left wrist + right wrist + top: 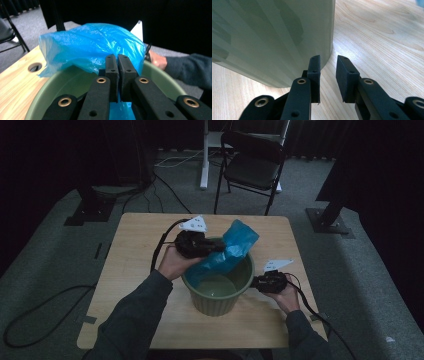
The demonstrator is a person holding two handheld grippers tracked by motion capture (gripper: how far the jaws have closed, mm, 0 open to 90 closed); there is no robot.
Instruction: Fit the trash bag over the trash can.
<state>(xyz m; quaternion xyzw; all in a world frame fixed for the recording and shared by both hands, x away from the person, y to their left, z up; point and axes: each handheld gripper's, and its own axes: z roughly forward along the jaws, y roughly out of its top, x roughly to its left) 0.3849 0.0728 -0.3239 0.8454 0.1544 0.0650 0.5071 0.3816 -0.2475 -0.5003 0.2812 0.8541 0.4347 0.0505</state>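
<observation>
A green bucket (218,296) stands in the middle of the wooden table (135,265). A crumpled blue plastic bag (230,250) hangs partly into it and rises over its far rim. My left gripper (216,247) reaches in from the left above the rim, shut on the bag. In the left gripper view the black pads (111,67) pinch the bag (90,45) above the bucket's rim (57,82). My right gripper (260,282) sits low beside the bucket's right wall. In the right gripper view its jaws (328,75) stand apart with nothing between them, next to the bucket wall (274,35).
A black folding chair (252,165) and a white stand leg (204,160) stand beyond the table's far edge. Cables (45,305) trail over the grey carpet. The table has a round hole (35,67) near the bucket. The person's other hand (157,60) shows behind the bag.
</observation>
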